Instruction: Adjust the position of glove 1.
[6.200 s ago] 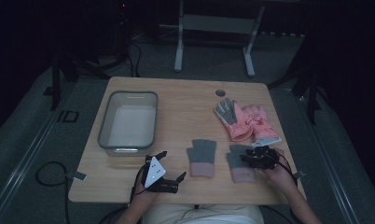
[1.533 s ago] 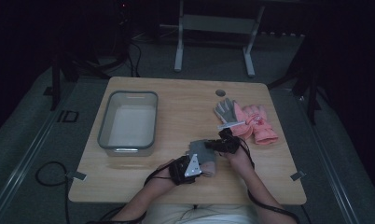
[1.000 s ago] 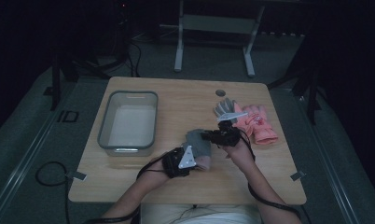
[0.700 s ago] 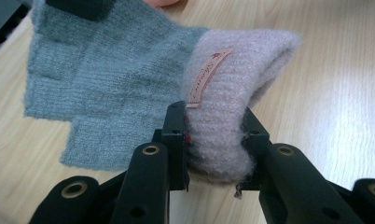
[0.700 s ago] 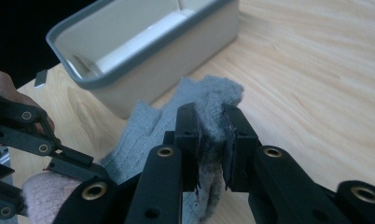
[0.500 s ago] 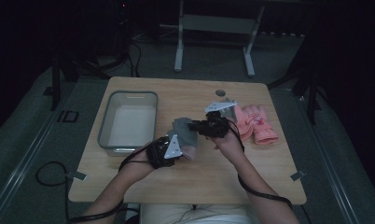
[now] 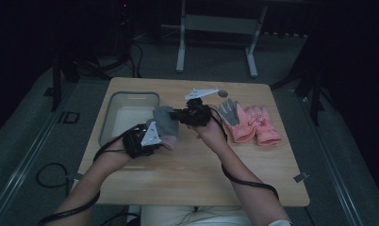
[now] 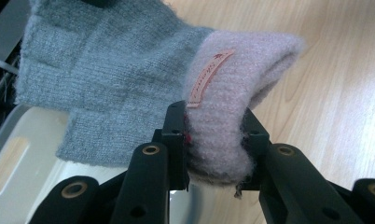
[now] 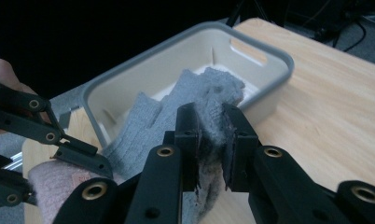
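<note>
Table (image 7: 187, 169): wood, dim room.
Left gripper (image 8: 213, 140): clamped on glove (image 8: 129, 84) cuff.
Right gripper (image 9: 210, 140): clamped on glove fingers, beside bin (image 9: 269, 51).

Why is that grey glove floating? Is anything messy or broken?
Nothing looks broken or spilled. The grey glove is in the air because both grippers pinch it: the left gripper holds its pink cuff, the right gripper its grey end, right by the bin. The pink gloves lie flat on the table.
</note>
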The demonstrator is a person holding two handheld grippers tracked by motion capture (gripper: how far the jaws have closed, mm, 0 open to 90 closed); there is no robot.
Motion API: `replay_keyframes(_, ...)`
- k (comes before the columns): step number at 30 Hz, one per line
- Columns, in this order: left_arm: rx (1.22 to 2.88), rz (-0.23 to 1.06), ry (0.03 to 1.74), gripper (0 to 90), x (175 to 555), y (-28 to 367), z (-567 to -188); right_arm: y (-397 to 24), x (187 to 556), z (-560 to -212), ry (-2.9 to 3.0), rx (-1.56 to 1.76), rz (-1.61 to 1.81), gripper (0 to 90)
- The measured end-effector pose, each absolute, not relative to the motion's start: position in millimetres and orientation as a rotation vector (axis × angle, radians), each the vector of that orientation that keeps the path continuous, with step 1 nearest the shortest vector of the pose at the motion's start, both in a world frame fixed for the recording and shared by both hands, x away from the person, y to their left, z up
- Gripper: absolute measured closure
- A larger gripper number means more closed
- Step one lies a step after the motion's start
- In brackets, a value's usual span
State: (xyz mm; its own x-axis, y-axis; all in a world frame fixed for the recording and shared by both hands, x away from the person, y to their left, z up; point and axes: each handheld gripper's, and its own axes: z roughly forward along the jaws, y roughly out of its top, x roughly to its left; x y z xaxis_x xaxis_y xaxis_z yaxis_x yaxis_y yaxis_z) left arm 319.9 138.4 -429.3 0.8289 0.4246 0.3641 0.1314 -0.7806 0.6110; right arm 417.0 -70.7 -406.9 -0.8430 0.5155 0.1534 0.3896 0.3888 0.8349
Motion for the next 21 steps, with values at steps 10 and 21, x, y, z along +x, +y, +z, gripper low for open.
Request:
replay_keyframes(10, 2.432, 0.693, 0.49, 70.3, 329.2, 194.7, -421.2, -11.3, 434.1, -397.1, 2.521, 0.769, 1.479, 78.6)
replay_keyframes(21, 2.51, 0.626, 0.57, 70.2, 353.5, 228.6, -446.3, 37.9, 452.7, -427.0, 2.579, 0.793, 1.411, 78.6)
